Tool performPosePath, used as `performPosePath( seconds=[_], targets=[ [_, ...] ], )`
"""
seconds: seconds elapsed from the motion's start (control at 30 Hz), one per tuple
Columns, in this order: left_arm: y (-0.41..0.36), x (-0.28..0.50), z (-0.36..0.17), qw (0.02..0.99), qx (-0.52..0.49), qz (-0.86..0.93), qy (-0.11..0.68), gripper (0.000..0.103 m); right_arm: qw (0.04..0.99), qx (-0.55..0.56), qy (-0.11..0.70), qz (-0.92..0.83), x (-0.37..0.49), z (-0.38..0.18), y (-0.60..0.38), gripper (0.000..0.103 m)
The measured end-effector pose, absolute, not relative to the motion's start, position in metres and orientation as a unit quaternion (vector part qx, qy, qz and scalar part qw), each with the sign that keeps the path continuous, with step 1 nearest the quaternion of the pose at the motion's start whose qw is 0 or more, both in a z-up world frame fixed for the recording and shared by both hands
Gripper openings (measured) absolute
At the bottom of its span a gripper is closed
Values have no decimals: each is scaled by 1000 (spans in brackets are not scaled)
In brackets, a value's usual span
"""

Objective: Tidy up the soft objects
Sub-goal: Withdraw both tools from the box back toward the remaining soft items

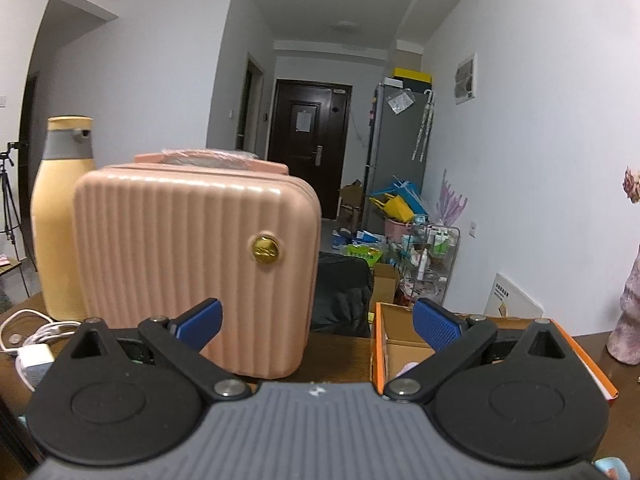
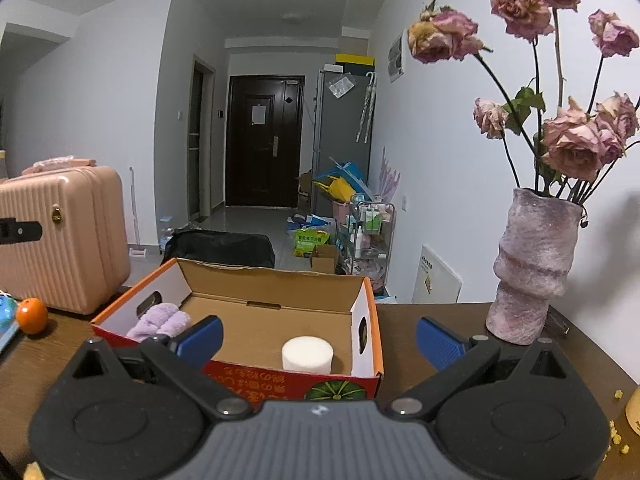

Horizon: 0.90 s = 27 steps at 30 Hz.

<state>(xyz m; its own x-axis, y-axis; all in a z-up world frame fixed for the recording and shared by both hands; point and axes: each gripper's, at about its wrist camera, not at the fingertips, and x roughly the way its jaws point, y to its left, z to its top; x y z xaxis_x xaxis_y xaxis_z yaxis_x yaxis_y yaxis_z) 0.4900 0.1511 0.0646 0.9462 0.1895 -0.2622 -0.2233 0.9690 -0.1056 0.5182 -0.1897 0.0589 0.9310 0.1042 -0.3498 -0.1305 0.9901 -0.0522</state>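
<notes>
An open cardboard box (image 2: 276, 284) with orange edges stands on the dark wooden table. Inside it lie a purple fluffy cloth (image 2: 160, 322) at the left and a white foam cylinder (image 2: 307, 354) near the front. My right gripper (image 2: 319, 340) is open and empty, just in front of the box. My left gripper (image 1: 316, 326) is open and empty, facing a pink ribbed case (image 1: 196, 264); the box's left edge (image 1: 382, 344) shows beside its right finger.
A yellow bottle (image 1: 60, 216) stands behind the pink case, with a white cable and charger (image 1: 34, 344) at its left. A purple vase of dried roses (image 2: 532, 268) stands right of the box. An orange fruit (image 2: 32, 315) lies left of the box.
</notes>
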Motion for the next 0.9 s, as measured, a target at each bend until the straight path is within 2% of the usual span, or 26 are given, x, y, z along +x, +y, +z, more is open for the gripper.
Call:
performPosePath(
  seconds=[0.53,0.9],
  targets=[
    [134,416,76,983,-37,101,149,103,981,-37,173,74,440,68,-194,103],
    [123,349,62,981,-22,83,176,103,980,-30,176,85,380,65,-198,103]
  ],
)
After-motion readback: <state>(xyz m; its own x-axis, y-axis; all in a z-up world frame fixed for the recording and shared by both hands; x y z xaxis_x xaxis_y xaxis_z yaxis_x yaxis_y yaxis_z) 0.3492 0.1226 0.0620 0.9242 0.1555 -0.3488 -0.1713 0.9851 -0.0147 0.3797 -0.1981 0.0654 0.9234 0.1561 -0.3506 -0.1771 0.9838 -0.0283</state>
